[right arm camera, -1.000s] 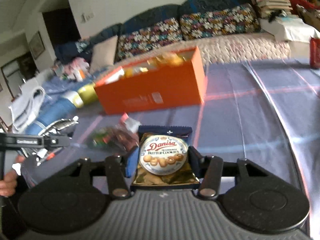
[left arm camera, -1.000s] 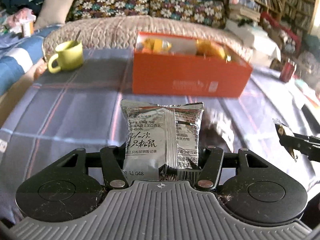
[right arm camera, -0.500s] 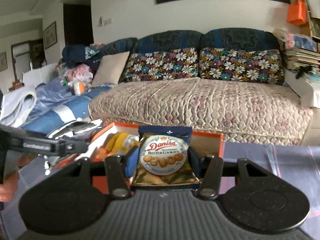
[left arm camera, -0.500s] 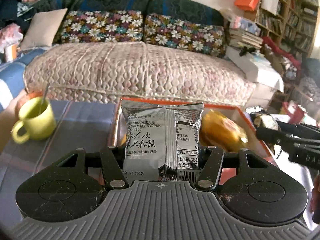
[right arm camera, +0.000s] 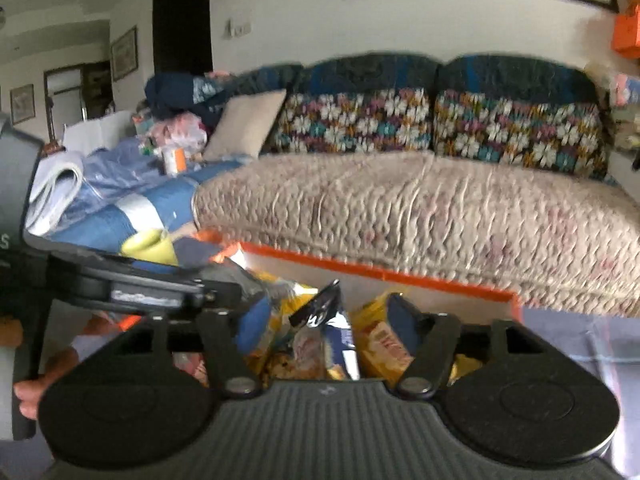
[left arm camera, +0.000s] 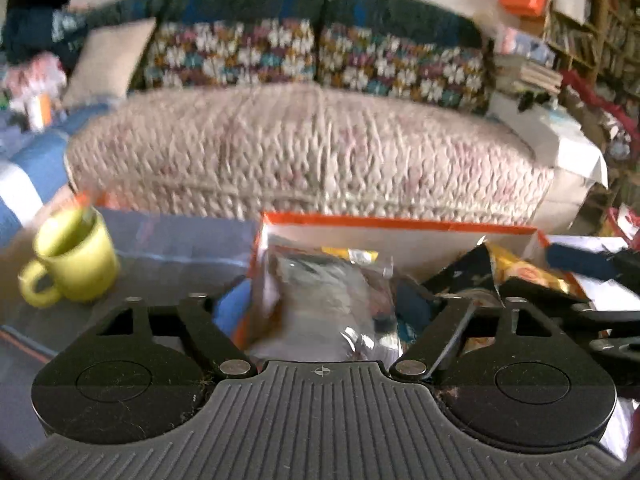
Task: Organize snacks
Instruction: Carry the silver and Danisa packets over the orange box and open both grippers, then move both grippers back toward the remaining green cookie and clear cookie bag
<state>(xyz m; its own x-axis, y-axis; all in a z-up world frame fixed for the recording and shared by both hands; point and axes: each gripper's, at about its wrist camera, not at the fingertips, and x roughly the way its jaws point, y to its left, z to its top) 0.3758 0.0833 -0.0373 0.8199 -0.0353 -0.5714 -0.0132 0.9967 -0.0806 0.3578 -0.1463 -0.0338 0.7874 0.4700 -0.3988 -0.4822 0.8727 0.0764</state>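
While both grippers hang over the orange box (left arm camera: 396,225), their jaws have just been opening and each packet is let go. The left gripper (left arm camera: 320,312) stands with its jaws spread wide, and the silver snack packet (left arm camera: 324,300) lies blurred between them, free of the pads, inside the left end of the box just ahead of the fingers. The blue pad of the left finger (left arm camera: 232,304) shows clear of the packet's edge.

The right gripper (right arm camera: 324,320) is likewise released. Its blue fingertips (right arm camera: 254,322) stand apart, and the cookie packet (right arm camera: 320,328) sits tilted between them, dark blue edge up, among yellow wrappers (right arm camera: 384,340) in the box. Whether the packet touches either pad is hard to tell through the blur, but it is not squeezed.

In the left wrist view the cookie packet (left arm camera: 516,272) shows just to the right of the left gripper, with the other gripper's black frame beside it. A yellow-green mug (left arm camera: 72,264) stands to the left of the left gripper, well apart from the box, on the checked tablecloth (left arm camera: 176,240). Beyond the box runs a sofa (left arm camera: 312,152) with a quilted cover and flowered cushions.

In the right wrist view, to the left of the right gripper, a hand (right arm camera: 36,384) grips the handle of the left tool.
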